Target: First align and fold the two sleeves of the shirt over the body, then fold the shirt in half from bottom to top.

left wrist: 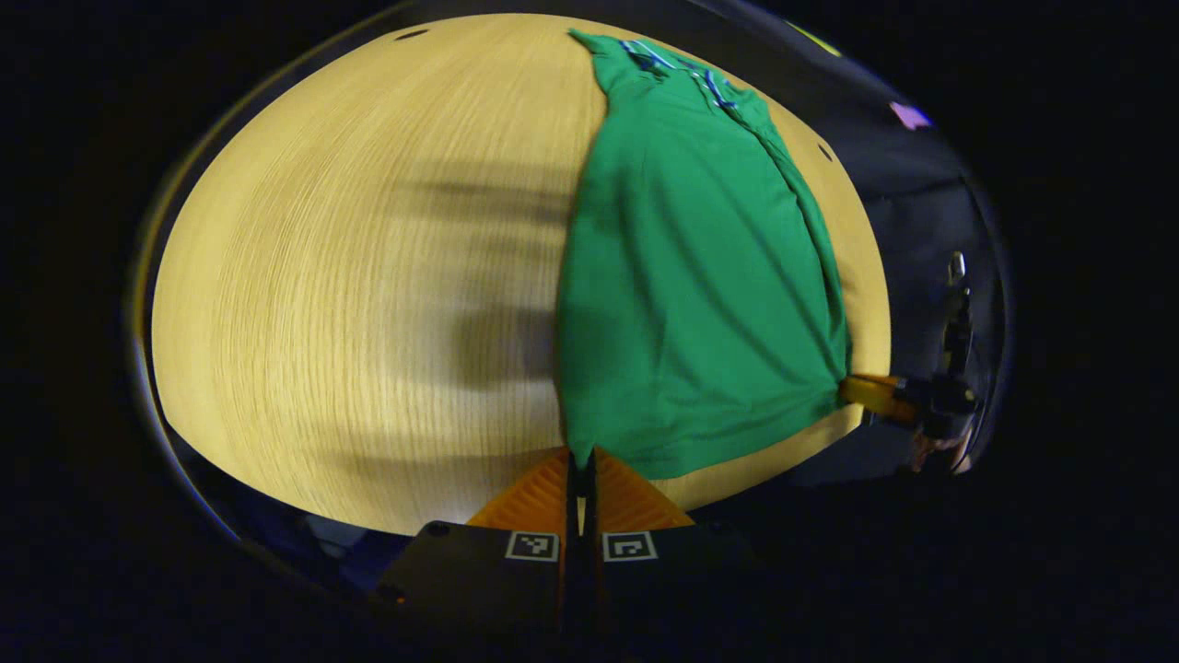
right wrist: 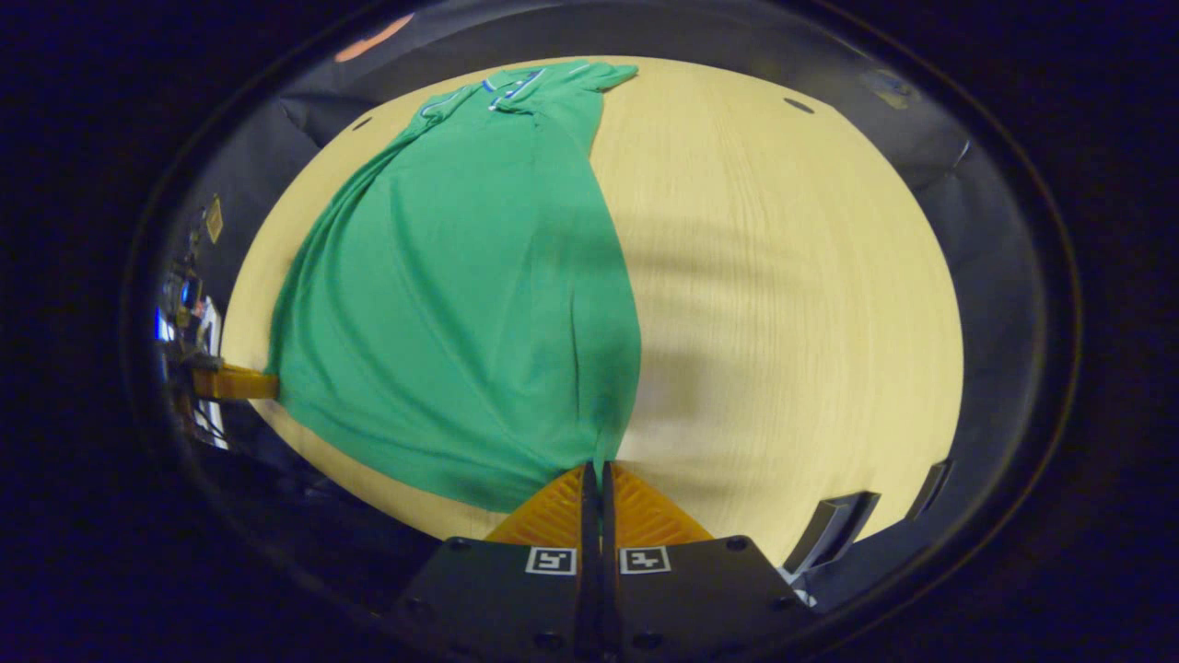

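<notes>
Pale wood-grain tabletop (left wrist: 350, 304) takes up most of both views, with soft shadows across its bare part. Green shirt (left wrist: 691, 304) lies flat on it as a long narrow panel, sleeves already folded in over the body, collar with blue-and-white trim at the far end, hem at the near edge of the tabletop. In the left gripper view the left tongs (left wrist: 581, 474) are closed tight on one bottom corner of the shirt, the cloth pinched between both fingers. In the right gripper view the right tongs (right wrist: 596, 479) are likewise closed on the other bottom corner of the shirt (right wrist: 461, 295), fingers pressed together with fabric between them. Each view also catches the other tongs off at the side, meeting the opposite hem corner just at the tabletop edge.
</notes>
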Tool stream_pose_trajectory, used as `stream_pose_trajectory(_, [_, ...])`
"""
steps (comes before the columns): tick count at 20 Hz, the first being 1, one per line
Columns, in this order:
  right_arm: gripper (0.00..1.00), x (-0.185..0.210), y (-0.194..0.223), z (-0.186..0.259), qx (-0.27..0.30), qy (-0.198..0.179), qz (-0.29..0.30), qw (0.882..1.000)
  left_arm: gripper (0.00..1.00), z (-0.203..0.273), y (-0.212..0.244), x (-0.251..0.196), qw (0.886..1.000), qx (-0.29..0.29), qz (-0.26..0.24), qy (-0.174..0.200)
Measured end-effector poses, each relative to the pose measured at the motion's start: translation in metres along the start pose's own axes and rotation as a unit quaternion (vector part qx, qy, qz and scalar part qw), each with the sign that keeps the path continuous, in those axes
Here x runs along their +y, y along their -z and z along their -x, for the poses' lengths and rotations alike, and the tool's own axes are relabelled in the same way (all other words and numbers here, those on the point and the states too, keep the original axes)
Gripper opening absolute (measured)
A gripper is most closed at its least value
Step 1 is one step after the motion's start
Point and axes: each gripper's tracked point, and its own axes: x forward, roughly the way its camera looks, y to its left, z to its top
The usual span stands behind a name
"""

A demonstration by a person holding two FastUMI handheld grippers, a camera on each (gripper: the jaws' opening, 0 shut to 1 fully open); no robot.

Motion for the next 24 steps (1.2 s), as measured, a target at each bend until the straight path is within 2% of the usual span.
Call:
stream_pose_trajectory(4, [0.02, 0.0, -0.005, 0.012, 0.001, -0.038, -0.055, 0.998, 0.04, 0.026, -0.005, -0.008, 0.999, -0.035, -0.013, 0.016])
stream_pose_trajectory(7, [0.02, 0.001, -0.019, 0.032, -0.018, -0.063, -0.075, 0.995, 0.03, 0.043, -0.017, -0.014, 0.996, -0.063, -0.058, 0.009])
stream_pose_trajectory(9, [0.02, 0.003, -0.033, 0.046, -0.036, -0.079, -0.077, 0.993, 0.03, 0.051, -0.027, -0.022, 0.993, -0.078, -0.086, 0.011])
stream_pose_trajectory(13, [0.02, 0.008, -0.055, 0.069, -0.063, -0.096, -0.066, 0.991, 0.04, 0.067, -0.053, -0.034, 0.987, -0.117, -0.107, 0.019])
stream_pose_trajectory(15, [0.02, 0.01, -0.068, 0.08, -0.075, -0.105, -0.071, 0.989, 0.04, 0.074, -0.068, -0.038, 0.983, -0.138, -0.118, 0.024])
stream_pose_trajectory(19, [0.02, 0.004, -0.104, 0.105, -0.109, -0.119, -0.095, 0.982, 0.03, 0.091, -0.104, -0.032, 0.972, -0.186, -0.141, 0.003])
stream_pose_trajectory(24, [0.02, 0.004, -0.165, 0.129, -0.158, -0.131, -0.108, 0.973, 0.03, 0.118, -0.158, -0.042, 0.956, -0.248, -0.157, 0.002])
